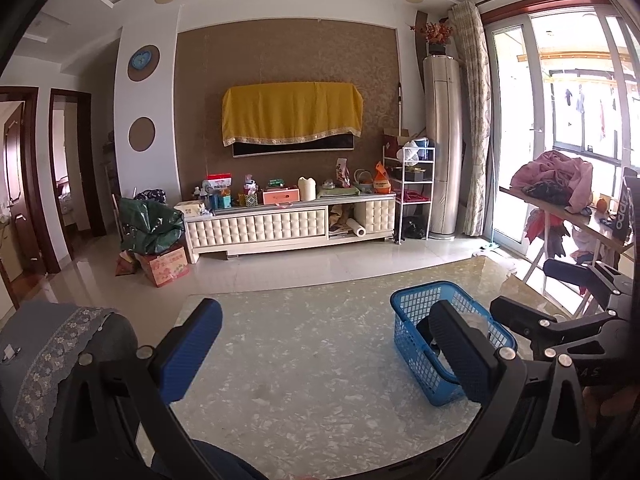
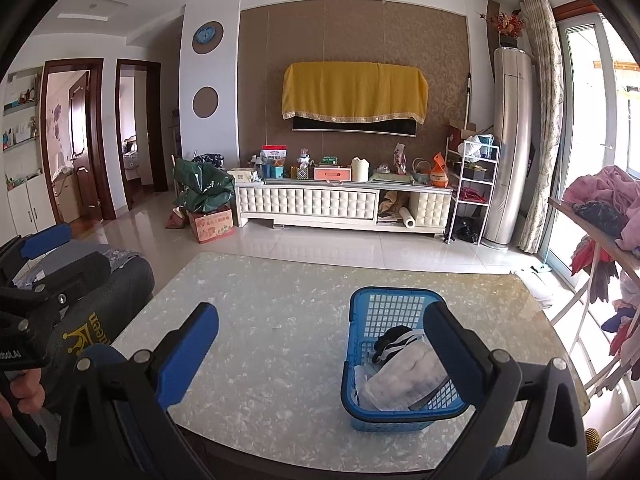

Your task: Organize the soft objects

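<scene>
1. Both of my jaws stand apart with nothing between them: the left gripper (image 1: pixel 324 354) hangs over the bare middle of the counter (image 1: pixel 300 360), and the right gripper (image 2: pixel 322 354) hangs over its near edge.
2. My blue basket (image 2: pixel 394 300) sits on the right half of the counter, its long side running away from me; in the right wrist view my right finger crosses in front of its near right corner.
3. Inside the basket lie the soft things: a white quilted bundle in clear wrap (image 2: pixel 404 376) at the near end, and a black-and-white fabric piece (image 2: pixel 394 342) just behind it, touching it.
4. In the left wrist view the right gripper (image 1: pixel 516 286) shows just beyond the basket's right side, jaws likewise apart.
5. A dark grey cushion with a gold crown print (image 2: pixel 100 312) rests beside the counter's left edge; the left gripper (image 2: pixel 60 258) is above it in the right wrist view.
6. A pile of pink and dark clothes (image 2: pixel 608 200) lies on a wooden rack at my far right, well apart from the basket.
</scene>
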Motion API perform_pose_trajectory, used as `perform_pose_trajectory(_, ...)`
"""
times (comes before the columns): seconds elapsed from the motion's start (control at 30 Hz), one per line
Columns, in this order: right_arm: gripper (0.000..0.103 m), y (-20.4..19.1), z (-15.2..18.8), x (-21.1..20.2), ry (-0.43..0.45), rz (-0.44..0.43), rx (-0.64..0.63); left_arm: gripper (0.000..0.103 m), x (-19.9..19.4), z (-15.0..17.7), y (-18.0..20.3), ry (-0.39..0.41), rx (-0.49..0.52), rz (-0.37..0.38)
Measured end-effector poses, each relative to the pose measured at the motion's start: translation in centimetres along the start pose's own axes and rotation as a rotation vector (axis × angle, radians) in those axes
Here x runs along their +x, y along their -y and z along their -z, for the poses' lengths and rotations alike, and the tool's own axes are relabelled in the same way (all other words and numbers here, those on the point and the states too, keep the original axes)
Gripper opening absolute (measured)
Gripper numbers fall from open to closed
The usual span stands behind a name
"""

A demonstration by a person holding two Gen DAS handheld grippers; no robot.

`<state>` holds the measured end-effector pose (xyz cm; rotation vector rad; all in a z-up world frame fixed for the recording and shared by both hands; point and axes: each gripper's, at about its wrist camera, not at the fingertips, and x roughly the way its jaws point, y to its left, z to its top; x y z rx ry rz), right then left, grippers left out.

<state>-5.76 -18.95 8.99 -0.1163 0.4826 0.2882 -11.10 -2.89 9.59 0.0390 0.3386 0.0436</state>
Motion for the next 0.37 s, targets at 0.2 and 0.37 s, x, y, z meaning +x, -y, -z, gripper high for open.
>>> perform_pose_trajectory(0.2, 0.103, -0.13, -0.09, -0.19, -0.003, 0.001, -0.001, 0.103, -0.12, 0.09, 0.17, -0.003, 0.003, 0.010)
perform_pose_trajectory(0.37, 0.103, -0.32, -0.07, -0.48, -0.006, -0.005, -0.002, 0.103, -0.16, 0.16, 0.05, -0.008, -0.004, 0.018)
